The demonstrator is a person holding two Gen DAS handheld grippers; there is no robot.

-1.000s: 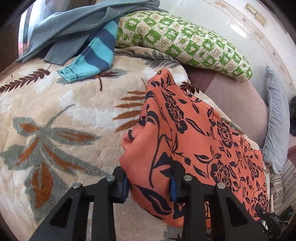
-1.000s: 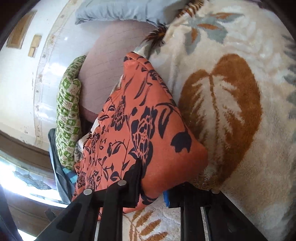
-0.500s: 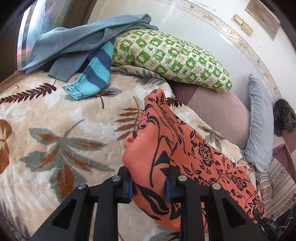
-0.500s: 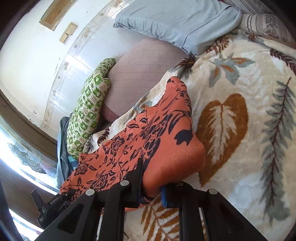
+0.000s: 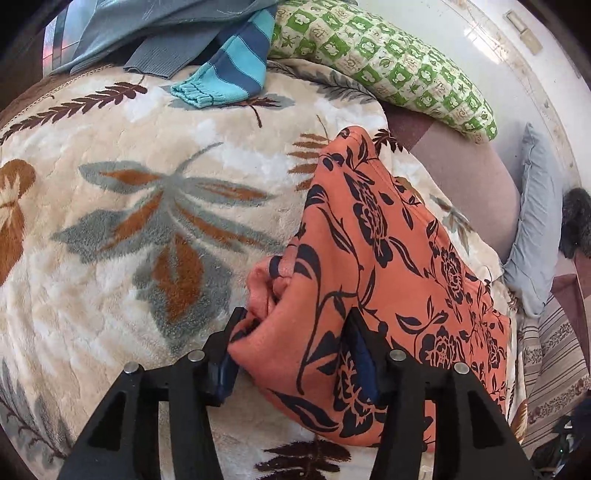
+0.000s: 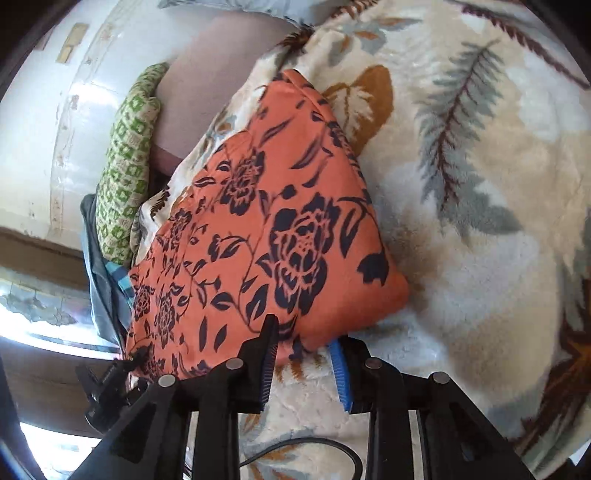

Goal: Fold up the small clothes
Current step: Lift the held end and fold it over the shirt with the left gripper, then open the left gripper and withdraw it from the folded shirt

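An orange garment with a black flower print (image 5: 388, 258) lies folded on a cream leaf-patterned blanket (image 5: 129, 221). My left gripper (image 5: 295, 343) is open, its jaws wide apart on either side of the garment's near left corner, which bulges between them. In the right wrist view the same garment (image 6: 266, 221) lies flat, and my right gripper (image 6: 306, 354) is open with the garment's near right corner just in front of its jaws.
A grey-blue sweater (image 5: 155, 26) and a turquoise striped sleeve (image 5: 229, 70) lie at the far left edge. A green-checked pillow (image 5: 388, 62), a mauve cushion (image 5: 469, 184) and a pale blue pillow (image 5: 535, 229) line the wall. A black cable (image 6: 314, 450) runs below the right gripper.
Both grippers have opened and let go of the garment's near corners. The garment has come down onto the blanket, its near edge folded over.
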